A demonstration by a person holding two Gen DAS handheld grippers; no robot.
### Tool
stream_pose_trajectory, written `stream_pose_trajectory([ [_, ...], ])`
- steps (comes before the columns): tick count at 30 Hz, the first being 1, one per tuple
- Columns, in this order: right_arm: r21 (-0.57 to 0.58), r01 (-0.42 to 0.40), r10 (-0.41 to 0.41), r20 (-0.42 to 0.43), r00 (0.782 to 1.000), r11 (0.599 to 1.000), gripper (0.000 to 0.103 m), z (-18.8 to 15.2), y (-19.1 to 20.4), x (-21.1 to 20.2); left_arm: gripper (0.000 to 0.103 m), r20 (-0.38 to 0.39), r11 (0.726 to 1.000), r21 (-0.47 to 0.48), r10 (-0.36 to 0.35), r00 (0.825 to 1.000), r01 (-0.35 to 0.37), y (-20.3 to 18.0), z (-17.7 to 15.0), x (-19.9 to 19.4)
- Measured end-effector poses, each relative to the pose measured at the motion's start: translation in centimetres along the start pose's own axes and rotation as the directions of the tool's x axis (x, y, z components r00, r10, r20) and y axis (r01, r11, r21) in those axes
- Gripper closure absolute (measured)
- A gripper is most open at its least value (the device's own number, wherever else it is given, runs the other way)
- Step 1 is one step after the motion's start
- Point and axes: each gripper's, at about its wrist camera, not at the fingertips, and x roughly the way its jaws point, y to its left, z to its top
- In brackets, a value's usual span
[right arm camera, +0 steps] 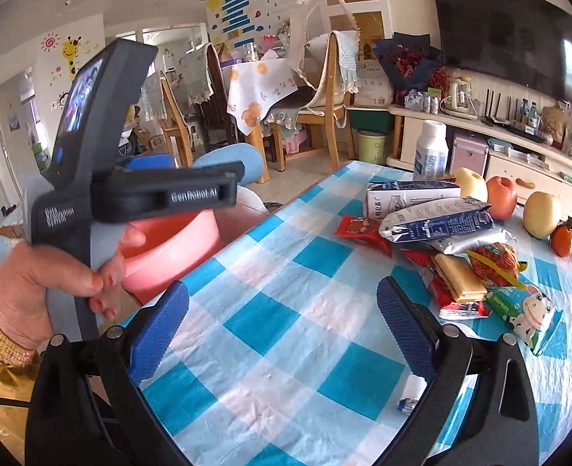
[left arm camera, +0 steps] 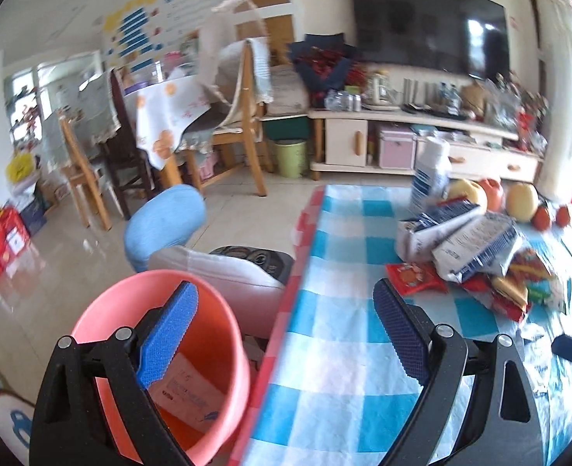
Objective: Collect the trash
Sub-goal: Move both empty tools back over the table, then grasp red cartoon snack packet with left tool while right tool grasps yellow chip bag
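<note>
Jaws on my left gripper stand spread wide with nothing between them, touching nothing; one blue pad hangs over the pink bucket just below and left of it, the other over the checked tablecloth. Inside the bucket I can see a flattened white carton lying against the wall. My right gripper is likewise spread, empty, both pads above bare cloth and clear of it. The trash pile sits ahead and to the right of both grippers, well apart from the left one and near the right pad of the right one: crushed blue-and-white milk cartons, red snack wrappers, and a green packet with a cartoon cow. A small crumpled scrap lies just beside the right gripper's right finger. Beyond the pile stand a white bottle and some apples. In the right wrist view, a hand grips the left gripper's handle off to the left, over the bucket.
</note>
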Motion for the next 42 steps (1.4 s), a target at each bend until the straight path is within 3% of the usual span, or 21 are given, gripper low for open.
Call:
stream_pose_trajectory([
  [6,0.007,0.008,-0.008,-0.007,1.0,1.0,0.005,-0.1,-1.7,-1.1,0.012,-0.024,0.997,0.034,-0.074,0.997,0.075,-2.2,-0.2,0.9],
  [13,-0.013,0.077,-0.077,-0.018,0.997,0.997,0.005,-0.8,-3.6,-2.3,0.012,-0.057,0.99,0.02,-0.136,0.989,0.138,-3.9,-0.5,1.8],
  [24,0.08,0.131,-0.131,0.0,0.991,0.988,0.005,-0.5,-9.3,-4.5,0.012,-0.113,0.976,0.131,-0.158,0.981,0.173,-9.1,-0.9,3.8],
  [30,0.146,0.189,-0.188,-0.016,0.982,0.971,0.005,-0.5,-13.1,-5.3,0.012,-0.159,0.97,0.129,-0.185,0.97,0.206,-11.2,-0.9,5.5],
  [36,0.222,0.25,-0.238,-0.08,0.968,0.943,0.005,-0.8,-17.5,-5.2,0.012,-0.184,0.972,0.127,-0.172,0.968,0.197,-12.3,-0.8,7.2],
  [42,0.268,0.264,-0.228,-0.158,0.961,0.926,0.005,-1.7,-21.1,-4.3,0.012,-0.231,0.975,0.101,-0.17,0.958,0.197,-12.7,-0.8,9.7],
])
